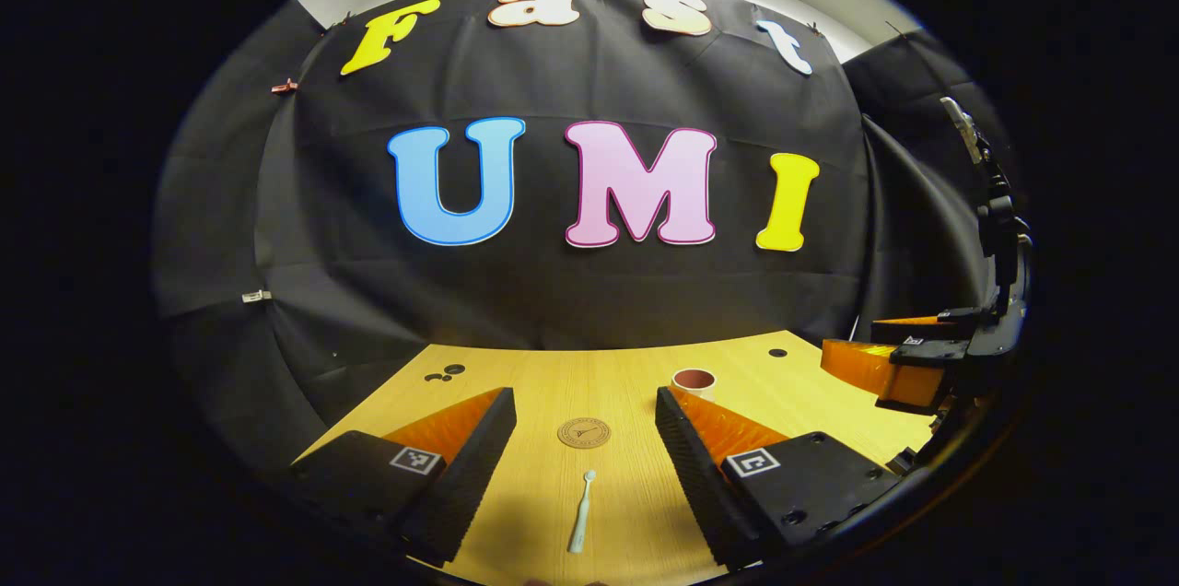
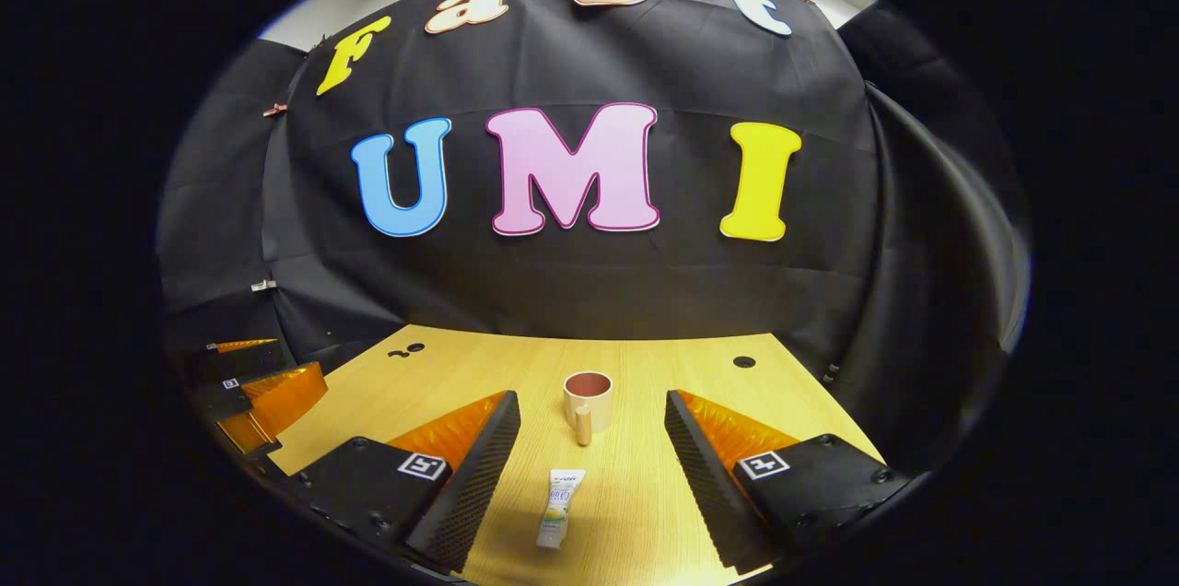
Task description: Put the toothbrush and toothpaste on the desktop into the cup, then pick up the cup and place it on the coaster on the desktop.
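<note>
Nearest us, low in the left gripper view, the slim pale plastic toothbrush point(image 1: 581, 512) lies flat on the light wooden counter point(image 1: 626, 374) between the spread-apart fingers of our left tool point(image 1: 584, 452), bristles toward the round cork coaster point(image 1: 584, 432). We should descend centred and pinch it mid-handle. In the right gripper view our right tool point(image 2: 589, 466), also agape and empty, frames the small white toothpaste tube point(image 2: 557, 505), flat, with the cream ceramic mug point(image 2: 588, 403) upright behind it.

Dim booth, sharp centre, fisheye-warped edges
</note>
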{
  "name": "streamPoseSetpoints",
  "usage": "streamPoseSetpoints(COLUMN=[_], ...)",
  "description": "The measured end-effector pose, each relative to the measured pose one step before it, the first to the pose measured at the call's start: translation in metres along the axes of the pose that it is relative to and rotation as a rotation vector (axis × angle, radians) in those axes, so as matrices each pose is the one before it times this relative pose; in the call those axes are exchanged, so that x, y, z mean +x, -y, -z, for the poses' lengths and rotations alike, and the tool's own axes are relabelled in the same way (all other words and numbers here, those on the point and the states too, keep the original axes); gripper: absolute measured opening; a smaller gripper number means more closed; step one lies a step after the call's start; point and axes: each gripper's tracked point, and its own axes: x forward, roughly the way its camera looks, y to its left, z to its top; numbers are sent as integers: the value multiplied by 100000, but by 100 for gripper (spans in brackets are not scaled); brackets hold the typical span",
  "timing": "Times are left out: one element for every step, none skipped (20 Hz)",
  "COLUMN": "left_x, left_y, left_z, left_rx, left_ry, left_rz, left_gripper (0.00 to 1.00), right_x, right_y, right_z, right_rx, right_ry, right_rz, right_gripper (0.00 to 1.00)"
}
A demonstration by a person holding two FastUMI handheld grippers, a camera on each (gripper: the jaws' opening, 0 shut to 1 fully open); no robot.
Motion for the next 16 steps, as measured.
streamPoseSetpoints(left_x=[23,20,-34,-55,65,-19,-5,30,11,73,-44,-35,10,47,70,96], left_y=[-81,54,4,-82,-46,-114,-90,-99,-204,-102,-62,-258,-193,-272,-268,-243], left_z=[237,154,97,70,181,1,201,211,199,168,178,-33,263,71,163,112], left_rx=[99,-80,-157,-110,33,127,145,337,404,43,-414,-572,-316,-255,-295,-434], left_ry=[-425,-474,-327,-295,-215,-234,-265,-427,-516,-521,-314,-132,-194,-193,-129,-151], left_rz=[-149,-43,-58,-135,-169,-239,-242,-377,-694,-503,-352,-648,-786,-1044,-973,-864], left_gripper=[96,96,96,96,96,96,97,96,96,96,96,96,96,96,96,96], right_x=[10,97,33,142,51,112,133,165,186,267,341,496,372,500,428,442], right_y=[-32,-77,7,24,-49,-19,-73,-109,-114,-254,-260,-387,-242,-380,-276,-265], right_z=[13,118,131,123,211,150,126,192,192,263,279,417,415,629,607,446], right_rx=[-68,93,141,5,-85,-48,38,55,-72,-242,-175,-70,178,509,397,39], right_ry=[-280,-295,-407,-534,-548,-613,-564,-667,-740,-834,-1109,-1543,-1880,-2621,-2412,-1777], right_rz=[-197,-160,-177,-160,-197,-201,-329,-475,-627,-454,-606,-916,-1084,-1571,-1356,-1086], right_gripper=[97,97,97,97,97,97,97,97,97,98,97,97,98,98,98,98])
